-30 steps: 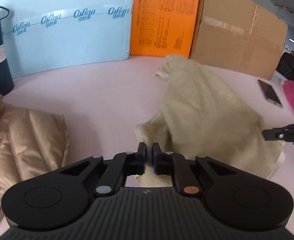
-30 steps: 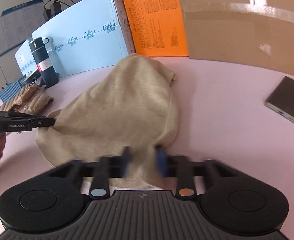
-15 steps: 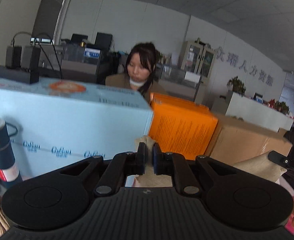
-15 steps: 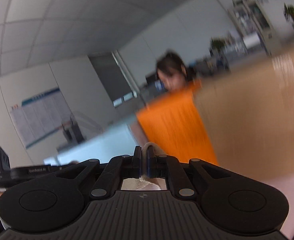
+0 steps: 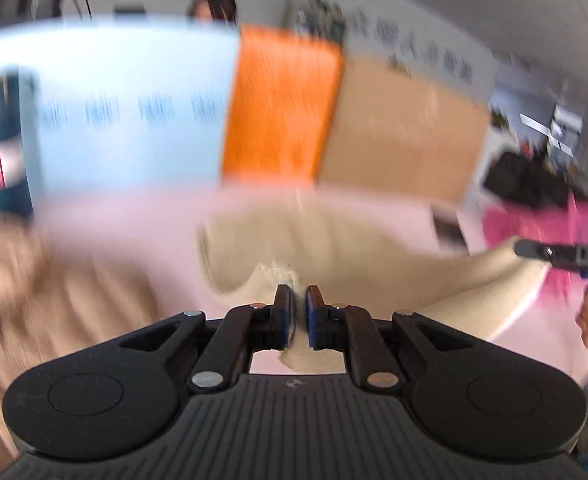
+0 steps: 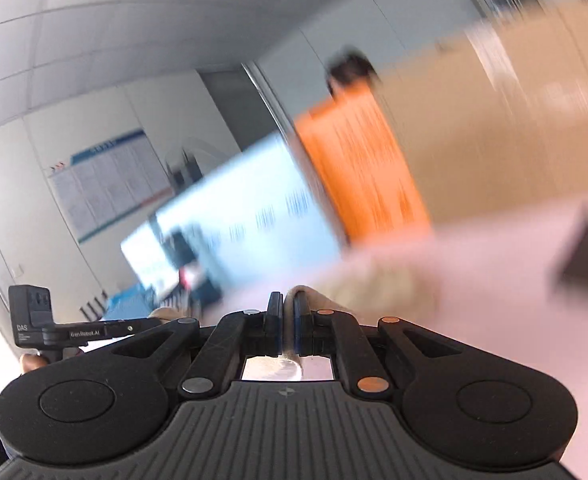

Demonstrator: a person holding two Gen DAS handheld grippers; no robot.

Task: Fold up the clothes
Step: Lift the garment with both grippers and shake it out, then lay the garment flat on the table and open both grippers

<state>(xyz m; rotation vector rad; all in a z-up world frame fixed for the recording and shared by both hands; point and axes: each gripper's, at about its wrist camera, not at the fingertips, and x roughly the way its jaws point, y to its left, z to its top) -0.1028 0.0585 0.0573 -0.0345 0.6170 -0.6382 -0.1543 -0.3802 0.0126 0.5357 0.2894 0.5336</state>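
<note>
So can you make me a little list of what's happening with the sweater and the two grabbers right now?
garment: beige sweater, partly lifted off the pink table
left gripper: shut on a sweater edge
right gripper: shut on another sweater edge
behind: blue box, orange box, cardboard box
also on table: phone, tan jacket, dark bottle
picture: blurred

Motion-blurred boxes (image 5: 134,108), smeared box lettering, bottle (image 5: 2,140) cut by left edge
</note>
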